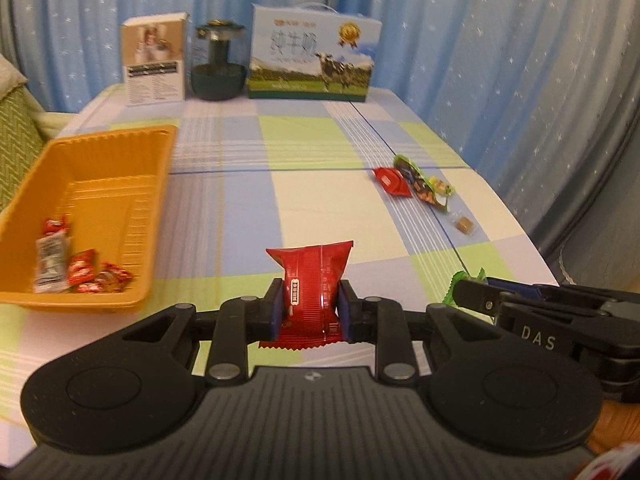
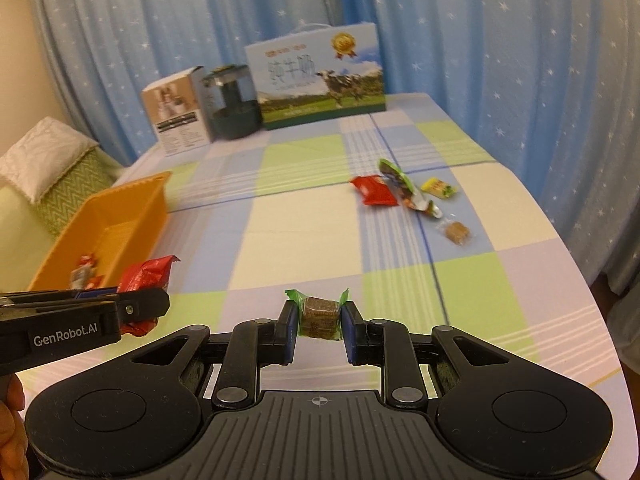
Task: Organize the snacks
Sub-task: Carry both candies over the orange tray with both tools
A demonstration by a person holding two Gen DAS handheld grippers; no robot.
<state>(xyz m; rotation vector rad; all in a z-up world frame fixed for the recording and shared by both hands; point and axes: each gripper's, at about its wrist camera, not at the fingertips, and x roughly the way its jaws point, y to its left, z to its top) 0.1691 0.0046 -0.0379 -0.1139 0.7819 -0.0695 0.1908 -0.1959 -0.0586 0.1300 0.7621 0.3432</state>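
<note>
My left gripper (image 1: 311,304) is shut on a red snack packet (image 1: 314,280), held upright above the checked tablecloth; from the right wrist view the same gripper (image 2: 148,304) shows at the left with the red packet (image 2: 146,274). My right gripper (image 2: 319,320) is shut on a brown candy in a green-ended wrapper (image 2: 319,316). An orange tray (image 1: 120,148) at the left holds several red and silver snacks (image 1: 72,268). Loose snacks lie at the right: a red packet (image 2: 374,190), a green packet (image 2: 400,184), a yellow candy (image 2: 438,187) and a clear-wrapped brown candy (image 2: 457,232).
At the table's far edge stand a white box (image 1: 156,62), a dark glass pot (image 1: 218,64) and a milk carton box with a cow picture (image 1: 314,58). Blue starred curtains hang behind. A green cushioned seat (image 2: 60,188) sits beyond the table's left side.
</note>
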